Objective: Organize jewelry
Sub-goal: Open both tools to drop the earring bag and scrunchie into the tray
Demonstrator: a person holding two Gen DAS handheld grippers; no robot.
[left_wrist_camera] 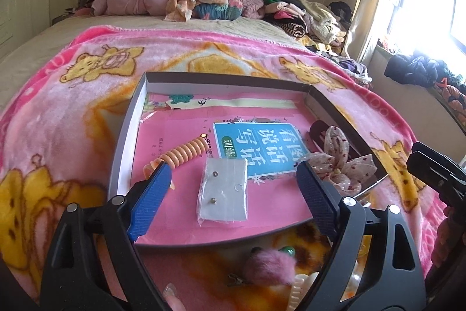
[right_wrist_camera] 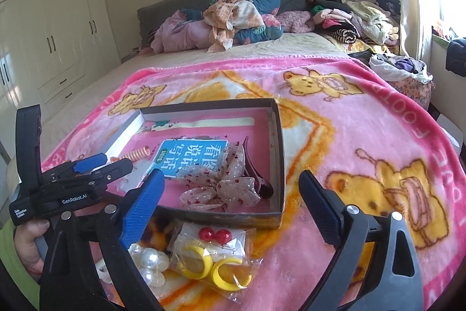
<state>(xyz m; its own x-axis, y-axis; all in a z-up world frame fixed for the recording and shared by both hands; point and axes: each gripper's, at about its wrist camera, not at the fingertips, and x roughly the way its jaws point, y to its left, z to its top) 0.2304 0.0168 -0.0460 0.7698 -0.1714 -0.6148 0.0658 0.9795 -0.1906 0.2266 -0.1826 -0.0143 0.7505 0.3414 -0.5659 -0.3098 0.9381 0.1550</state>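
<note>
Both grippers gape wide, holding nothing: left gripper [left_wrist_camera: 233, 179] over the box [left_wrist_camera: 128, 121], right gripper [right_wrist_camera: 230, 191] just outside its near wall. Box holds an orange spiral hair tie [left_wrist_camera: 183, 155] (long axis diagonal, up-right), a flat earring packet [left_wrist_camera: 224, 194], a bow clip [right_wrist_camera: 221, 182]; yellow hoops [right_wrist_camera: 215, 267] and pearls [right_wrist_camera: 148, 261] lie on the blanket [right_wrist_camera: 364, 118].

The blanket [right_wrist_camera: 364, 118] is pink with yellow-orange cartoon bears. The box [right_wrist_camera: 278, 142] has dark outer walls, white inner walls and a pink lining bearing a teal label [left_wrist_camera: 259, 147] with white characters. Inside lie an orange coil [left_wrist_camera: 182, 155], a silvery packet [left_wrist_camera: 224, 196] and a pale sheer bow [right_wrist_camera: 230, 182] dotted red. In front are yellow hoops [right_wrist_camera: 215, 267], red beads [right_wrist_camera: 215, 235], white pearls [right_wrist_camera: 148, 261] and a pink-mauve pompom [left_wrist_camera: 269, 265]. The fingers [right_wrist_camera: 142, 206] have blue pads on black frames.
</note>
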